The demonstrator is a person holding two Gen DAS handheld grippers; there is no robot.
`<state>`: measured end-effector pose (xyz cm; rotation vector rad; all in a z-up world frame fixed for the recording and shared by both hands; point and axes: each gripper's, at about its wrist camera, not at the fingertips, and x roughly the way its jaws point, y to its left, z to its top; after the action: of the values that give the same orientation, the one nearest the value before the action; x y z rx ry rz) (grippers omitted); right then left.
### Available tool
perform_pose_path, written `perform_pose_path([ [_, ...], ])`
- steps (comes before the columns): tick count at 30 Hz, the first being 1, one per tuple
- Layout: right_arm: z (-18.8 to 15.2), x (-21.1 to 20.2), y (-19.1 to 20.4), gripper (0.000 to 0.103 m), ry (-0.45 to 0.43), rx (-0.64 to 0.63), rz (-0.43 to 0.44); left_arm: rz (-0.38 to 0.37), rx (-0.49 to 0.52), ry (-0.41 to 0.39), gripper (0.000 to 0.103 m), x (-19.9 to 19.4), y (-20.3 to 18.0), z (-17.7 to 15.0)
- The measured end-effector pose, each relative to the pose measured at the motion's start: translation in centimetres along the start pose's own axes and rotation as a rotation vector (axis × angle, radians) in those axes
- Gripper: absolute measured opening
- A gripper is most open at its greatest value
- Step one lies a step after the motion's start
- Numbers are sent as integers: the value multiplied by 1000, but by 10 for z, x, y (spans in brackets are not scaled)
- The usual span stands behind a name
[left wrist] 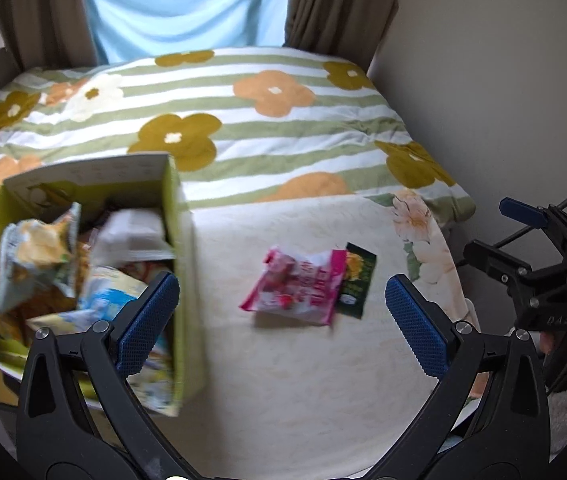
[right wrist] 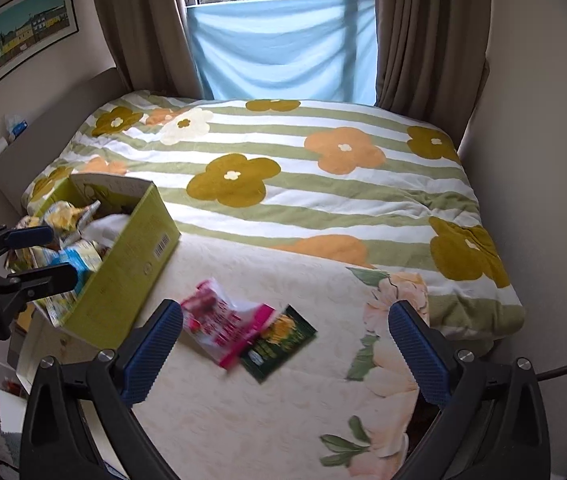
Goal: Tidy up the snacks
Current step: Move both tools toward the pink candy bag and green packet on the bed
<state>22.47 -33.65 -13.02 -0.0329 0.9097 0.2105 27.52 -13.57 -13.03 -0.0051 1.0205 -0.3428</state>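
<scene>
A pink snack packet [left wrist: 297,284] [right wrist: 225,320] lies on the cream bedspread, partly overlapping a dark green sachet [left wrist: 357,282] [right wrist: 279,340] on its right. A green cardboard box [left wrist: 181,264] [right wrist: 123,276] holding several snack bags stands at the left. My left gripper [left wrist: 281,326] is open and empty, with its left finger over the box's right wall and the packets ahead between the fingers. My right gripper [right wrist: 285,350] is open too, hovering just short of the two packets. Each gripper shows in the other's view: the right gripper [left wrist: 511,240] and the left gripper [right wrist: 43,254].
A flowered, green-striped duvet [right wrist: 303,184] covers the far half of the bed. Brown curtains [right wrist: 423,40] and a blue cloth [right wrist: 283,48] hang at the window behind. A wall [right wrist: 543,160] runs close along the bed's right side. A headboard shelf [right wrist: 35,148] stands at the left.
</scene>
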Motion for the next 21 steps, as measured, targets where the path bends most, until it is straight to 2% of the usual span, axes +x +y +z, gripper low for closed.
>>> perform_pose_path([
  [5, -16, 18, -22, 102, 29, -50, 33, 22, -38, 77, 102, 46, -26, -4],
  [10, -33, 48, -26, 102, 75, -113, 87, 42, -70, 159, 102, 95, -28, -10],
  [16, -52, 92, -26, 102, 152, -85, 129, 61, -81, 227, 102, 144, -20, -18],
  [21, -66, 125, -17, 102, 192, -56, 108, 67, -71, 252, 102, 176, -12, -22],
])
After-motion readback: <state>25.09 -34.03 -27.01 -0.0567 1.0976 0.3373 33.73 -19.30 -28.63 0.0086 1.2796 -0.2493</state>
